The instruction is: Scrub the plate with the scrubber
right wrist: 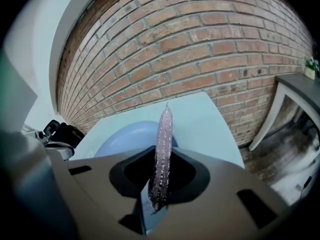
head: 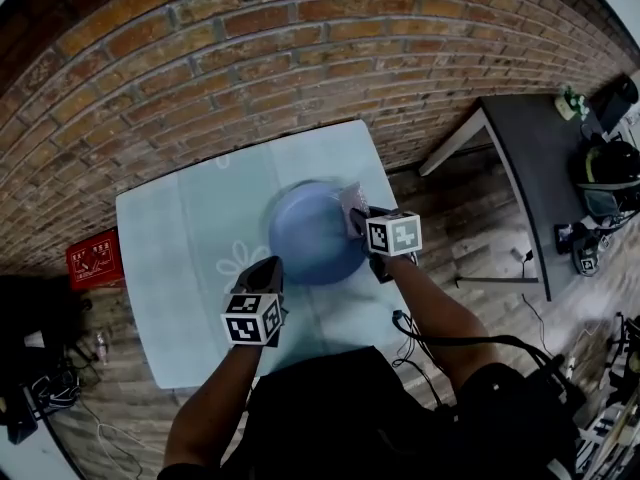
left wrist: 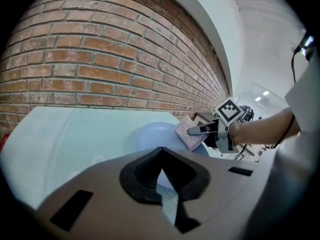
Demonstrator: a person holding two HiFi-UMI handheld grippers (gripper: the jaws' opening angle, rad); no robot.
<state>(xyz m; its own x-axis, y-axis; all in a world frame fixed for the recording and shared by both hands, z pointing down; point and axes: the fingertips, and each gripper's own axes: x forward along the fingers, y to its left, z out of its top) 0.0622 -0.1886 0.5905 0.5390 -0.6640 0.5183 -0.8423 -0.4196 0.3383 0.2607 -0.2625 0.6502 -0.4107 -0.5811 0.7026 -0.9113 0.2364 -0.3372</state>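
Slippage is the risk: the scrubber (right wrist: 162, 149) is clamped edge-on in the right tongs (right wrist: 158, 186), at the rim of the plate (head: 310, 233) ahead. The left tongs (left wrist: 162, 176) are closed on nothing, so the unheld plate could be pushed across the counter (head: 180, 258).

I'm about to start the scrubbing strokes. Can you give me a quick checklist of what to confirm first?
1. Scrubber clamped in right gripper: ok, held edge-on between the jaws.
2. Scrubber positioned at the plate: ok, by its right rim.
3. Scrubber touching the plate surface: cannot tell.
4. Left gripper steadying the plate: cannot tell. Its jaws are nearly together at the near rim, but no grip is visible.
5. Plate fully on the table: ok.
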